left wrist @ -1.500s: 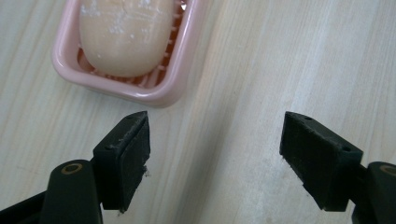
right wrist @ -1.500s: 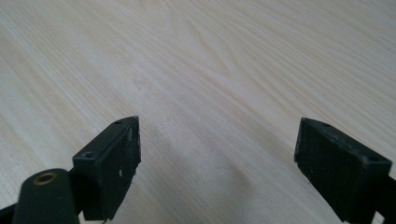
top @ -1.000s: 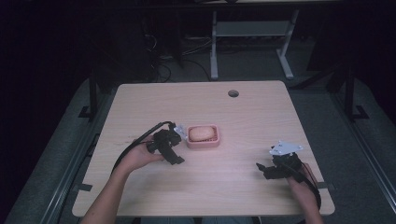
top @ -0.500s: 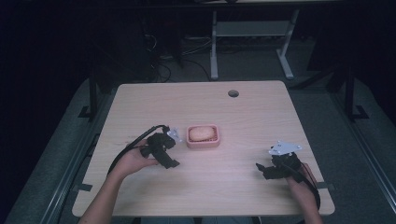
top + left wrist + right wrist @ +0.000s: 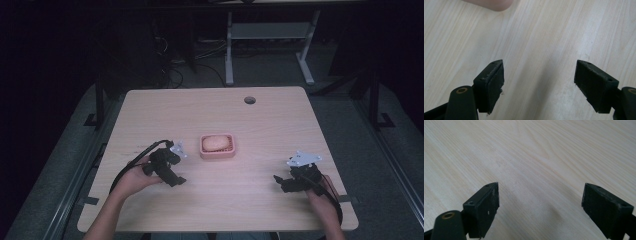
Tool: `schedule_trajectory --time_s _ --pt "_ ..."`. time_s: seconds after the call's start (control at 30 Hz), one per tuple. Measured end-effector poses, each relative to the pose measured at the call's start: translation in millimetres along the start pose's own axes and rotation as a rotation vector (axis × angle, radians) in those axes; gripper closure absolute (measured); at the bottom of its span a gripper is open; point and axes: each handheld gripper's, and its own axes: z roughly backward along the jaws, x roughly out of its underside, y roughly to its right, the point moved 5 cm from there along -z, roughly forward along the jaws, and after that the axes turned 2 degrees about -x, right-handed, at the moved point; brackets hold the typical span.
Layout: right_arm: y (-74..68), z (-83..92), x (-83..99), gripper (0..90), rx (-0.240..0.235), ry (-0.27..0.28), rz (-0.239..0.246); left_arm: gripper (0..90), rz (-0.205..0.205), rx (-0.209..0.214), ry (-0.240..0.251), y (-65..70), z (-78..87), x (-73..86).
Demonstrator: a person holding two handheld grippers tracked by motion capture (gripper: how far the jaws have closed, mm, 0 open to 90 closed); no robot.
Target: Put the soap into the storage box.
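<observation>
The table (image 5: 280, 125) has a pale wood-grain top with rounded corners, and a small dark round hole (image 5: 249, 100) sits near its far edge. Dark metal rails (image 5: 85, 165) run along both long sides of it, just off the top. The floor (image 5: 350, 100) around it is grey and dull, lit weakly, while the room beyond falls off into near blackness. Past the far edge stands a white metal frame (image 5: 270, 40) with two legs and a crossbar. A tangle of black cables (image 5: 175, 70) lies on the floor left of that frame. Light falls mainly on the tabletop.
</observation>
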Motion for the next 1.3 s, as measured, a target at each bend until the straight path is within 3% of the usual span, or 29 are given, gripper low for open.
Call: schedule_trajectory --time_s 0.53,1.0,1.3 --pt "-0.3 -0.4 0.5 13.9 0.0 -0.004 0.001 23.8 0.029 0.003 0.012 12.4 -4.5 24.6" --pt "-0.3 1.7 3.5 13.9 0.001 -0.007 -0.002 23.9 0.028 -0.024 0.019 23.9 8.2 48.8" --pt "-0.7 5.1 7.6 14.0 0.001 -0.009 -0.011 23.8 0.067 -0.033 0.034 29.6 12.7 70.5"
